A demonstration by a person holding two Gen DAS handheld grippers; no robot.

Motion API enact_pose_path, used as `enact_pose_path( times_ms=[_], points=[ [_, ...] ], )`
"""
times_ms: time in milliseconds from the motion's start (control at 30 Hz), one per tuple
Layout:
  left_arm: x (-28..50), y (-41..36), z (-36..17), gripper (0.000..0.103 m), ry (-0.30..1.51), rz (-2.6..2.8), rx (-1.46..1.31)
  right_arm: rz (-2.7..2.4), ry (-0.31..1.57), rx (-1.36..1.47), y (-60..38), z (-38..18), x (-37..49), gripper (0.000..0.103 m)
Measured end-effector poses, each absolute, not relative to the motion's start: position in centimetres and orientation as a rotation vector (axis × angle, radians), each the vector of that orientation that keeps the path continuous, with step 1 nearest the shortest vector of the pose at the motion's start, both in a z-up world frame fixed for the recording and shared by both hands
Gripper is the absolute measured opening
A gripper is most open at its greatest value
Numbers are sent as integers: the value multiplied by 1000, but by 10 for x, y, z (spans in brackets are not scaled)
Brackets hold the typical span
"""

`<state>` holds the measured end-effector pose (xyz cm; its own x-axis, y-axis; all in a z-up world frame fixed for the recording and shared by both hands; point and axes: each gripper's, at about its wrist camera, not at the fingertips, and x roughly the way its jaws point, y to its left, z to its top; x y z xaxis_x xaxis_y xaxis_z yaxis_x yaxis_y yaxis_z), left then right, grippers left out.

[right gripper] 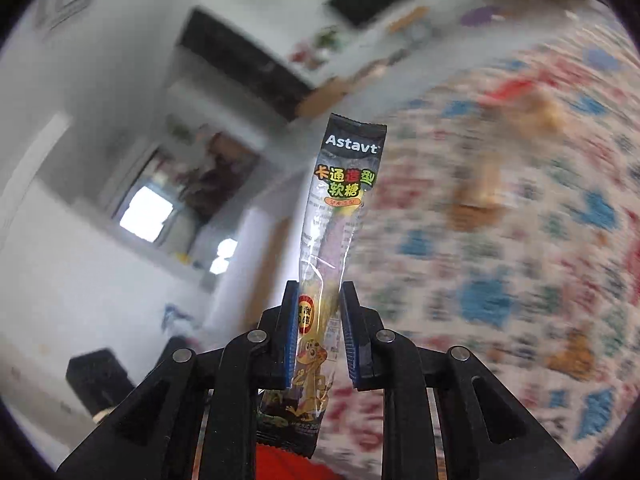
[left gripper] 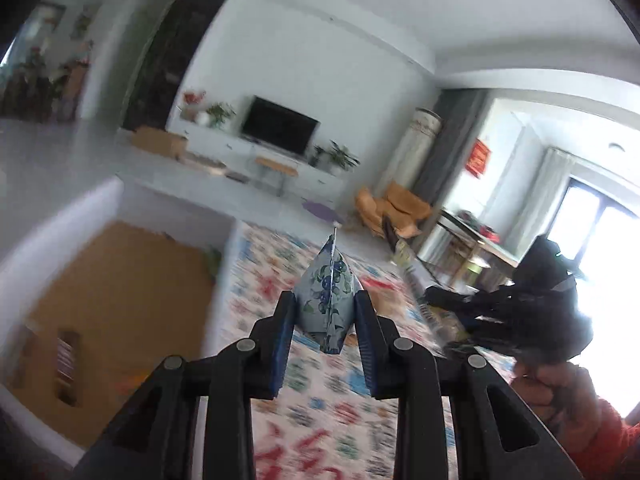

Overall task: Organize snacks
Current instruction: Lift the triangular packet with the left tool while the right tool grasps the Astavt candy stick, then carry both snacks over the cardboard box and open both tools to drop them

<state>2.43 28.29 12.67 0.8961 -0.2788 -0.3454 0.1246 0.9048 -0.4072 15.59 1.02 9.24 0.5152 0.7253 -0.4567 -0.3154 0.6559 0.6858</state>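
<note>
Left wrist view: your left gripper [left gripper: 325,312] clamps a blueberry-print pyramid packet [left gripper: 326,300] above the patterned rug [left gripper: 340,420]; your right gripper [right gripper: 319,334] grips an Astavt gummy stick [right gripper: 334,240], its top edge free.

One blue pyramid packet [left gripper: 326,300], one candy stick [right gripper: 338,220].

patterned cloth [left gripper: 332,412] below; television [left gripper: 280,128] on a white cabinet [left gripper: 240,148] beyond.
</note>
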Motion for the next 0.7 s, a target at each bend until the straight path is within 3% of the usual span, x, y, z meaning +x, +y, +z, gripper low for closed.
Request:
enact_pose_path(
  times_ms=[133, 200, 267, 300, 333, 400, 467, 700],
  points=[
    [21, 354, 137, 30, 422, 19, -309, 855, 775, 454, 122, 135, 163, 21],
    [25, 380, 127, 37, 474, 120, -294, 921, 793, 405, 171, 136, 165, 24],
    [31, 405, 107, 80, 552, 204, -312, 970, 859, 355, 212, 123, 169, 47],
    [31, 412, 98, 83, 581, 236, -327, 971, 886, 326, 226, 115, 173, 55],
    [29, 418, 86, 83, 612, 268, -347, 939, 907, 287, 237, 109, 173, 62],
    [22, 418, 74, 83, 631, 274, -365, 892, 896, 236, 232, 98, 168, 62],
    [17, 405, 69, 83, 624, 261, -350, 828, 859, 179, 201, 82, 159, 68],
    [30, 308, 91, 86, 586, 58, -319, 314, 778, -136, 29, -19, 160, 69]
  ],
)
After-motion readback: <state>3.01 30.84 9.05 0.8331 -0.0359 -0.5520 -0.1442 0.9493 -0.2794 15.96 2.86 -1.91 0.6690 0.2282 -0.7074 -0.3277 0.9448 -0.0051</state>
